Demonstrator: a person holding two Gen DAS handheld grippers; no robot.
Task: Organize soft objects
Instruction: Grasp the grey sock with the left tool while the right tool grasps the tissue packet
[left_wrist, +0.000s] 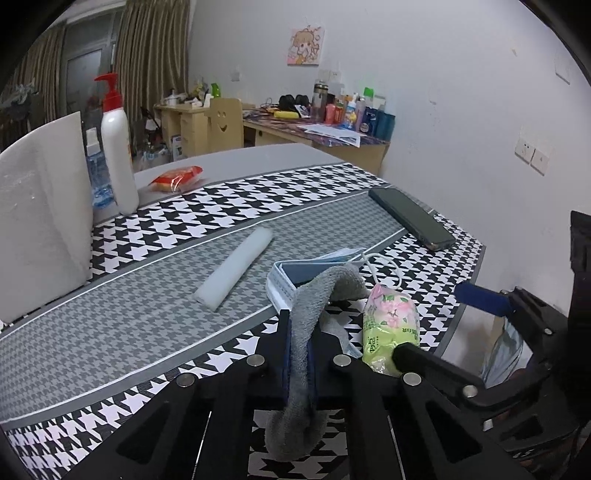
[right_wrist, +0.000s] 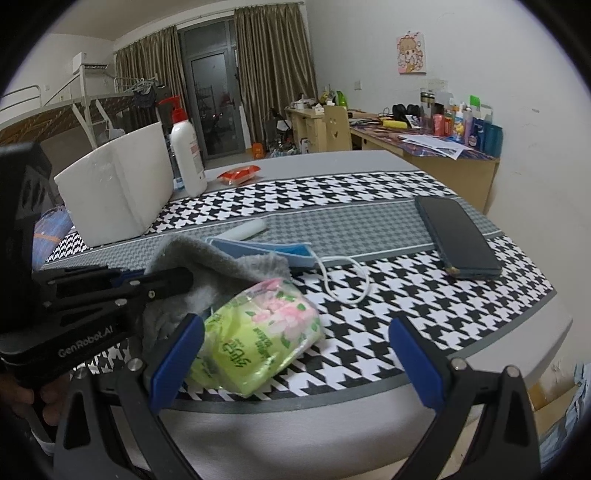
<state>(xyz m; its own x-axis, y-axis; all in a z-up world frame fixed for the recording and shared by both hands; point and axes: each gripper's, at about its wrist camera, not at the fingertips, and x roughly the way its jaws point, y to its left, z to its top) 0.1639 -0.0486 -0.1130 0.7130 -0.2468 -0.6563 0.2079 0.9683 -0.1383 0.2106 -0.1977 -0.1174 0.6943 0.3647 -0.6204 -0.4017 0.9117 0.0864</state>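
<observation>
A grey fuzzy cloth (left_wrist: 306, 332) is pinched between the jaws of my left gripper (left_wrist: 300, 334), which is shut on it. One end of the cloth lies over a stack of blue face masks (left_wrist: 314, 264) and the other hangs below the jaws. Just right of it lies a green floral tissue pack (left_wrist: 391, 325). In the right wrist view my right gripper (right_wrist: 297, 363) is open, and the tissue pack (right_wrist: 258, 339) sits between its blue fingers (right_wrist: 177, 360), close to the left one. The left gripper (right_wrist: 162, 286) holds the cloth (right_wrist: 214, 262) just behind the pack.
On the houndstooth table cover (left_wrist: 110, 314) lie a white foam roll (left_wrist: 234, 267), a dark phone (left_wrist: 412, 218), a white cord (right_wrist: 343, 284) and a red packet (left_wrist: 177, 179). A white foam block (left_wrist: 40, 221) and a pump bottle (left_wrist: 116, 147) stand at the left. The table edge (right_wrist: 332, 417) is near.
</observation>
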